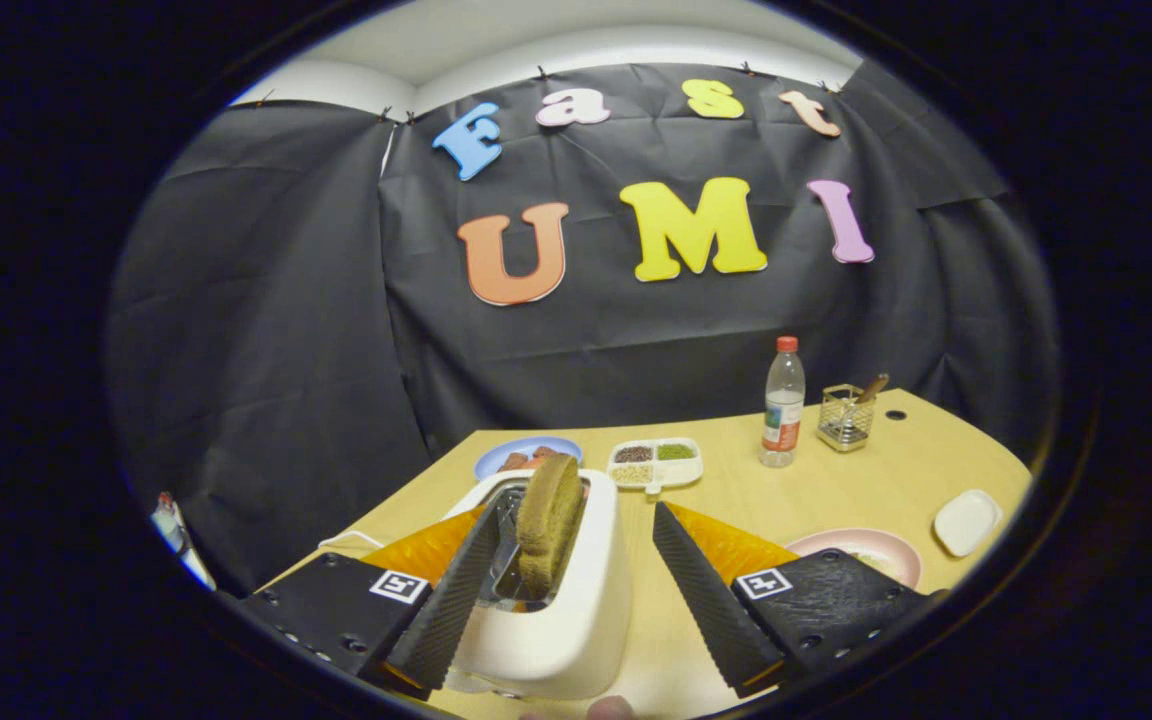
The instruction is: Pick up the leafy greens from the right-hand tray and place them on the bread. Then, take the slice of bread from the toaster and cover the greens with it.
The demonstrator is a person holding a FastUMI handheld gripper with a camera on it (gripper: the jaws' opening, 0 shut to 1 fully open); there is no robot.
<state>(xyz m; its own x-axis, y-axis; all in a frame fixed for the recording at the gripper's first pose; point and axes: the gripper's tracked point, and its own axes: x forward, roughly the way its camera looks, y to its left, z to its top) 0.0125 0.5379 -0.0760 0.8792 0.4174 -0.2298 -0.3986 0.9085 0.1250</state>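
My gripper [576, 520] is spread wide around the toaster [556, 610], where the bread slice [548, 525] stands upright. I should centre both fingers on its faces, then squeeze gently.

You face a pale wooden tabletop [836, 480] with a curved far edge, backed by creased black cloth [266, 330] pinned up as the booth's wall, above which a strip of plain white wall [496, 50] shows, the whole scene evenly and softly lit.
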